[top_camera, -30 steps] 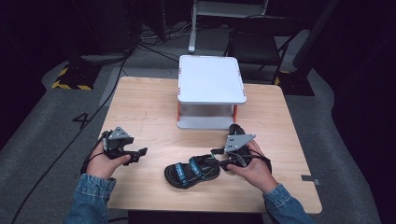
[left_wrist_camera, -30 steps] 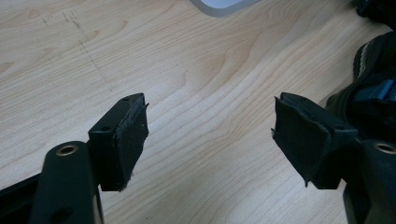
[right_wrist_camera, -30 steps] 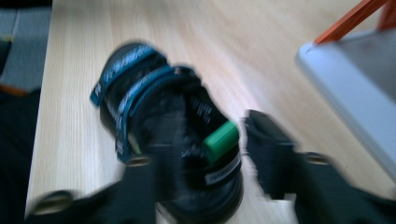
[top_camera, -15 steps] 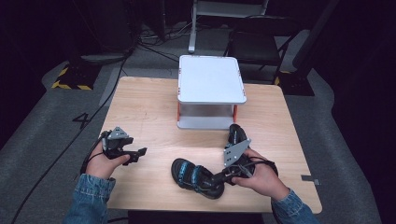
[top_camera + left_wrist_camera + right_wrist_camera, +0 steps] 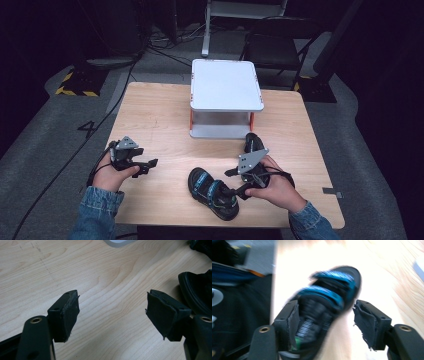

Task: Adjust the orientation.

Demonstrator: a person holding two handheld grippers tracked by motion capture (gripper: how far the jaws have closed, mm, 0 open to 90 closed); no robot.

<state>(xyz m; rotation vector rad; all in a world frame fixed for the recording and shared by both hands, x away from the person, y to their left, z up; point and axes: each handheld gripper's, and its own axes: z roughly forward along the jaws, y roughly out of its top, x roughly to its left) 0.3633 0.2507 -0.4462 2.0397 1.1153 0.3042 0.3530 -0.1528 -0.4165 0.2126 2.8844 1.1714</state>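
scene: black strapped sandal with blue bands [image 5: 212,192] flat on light wooden bench [image 5: 155,117], near its front edge | right gripper [image 5: 235,191] at sandal's heel, fingers just spread, heel between them, no clamp | left gripper [image 5: 150,164] fingers apart, empty, well left | risk: closing off-centre could skid sandal off the front edge

A single digit, "4" [image 5: 88,128], is read on the grey floor mat [image 5: 60,150] in the high view, just off the left edge of the wooden table, beside a trailing cable. Yellow-and-black hazard striping [image 5: 75,90] is seen on the floor farther back on the left. No brand or label can be read on the sandals.
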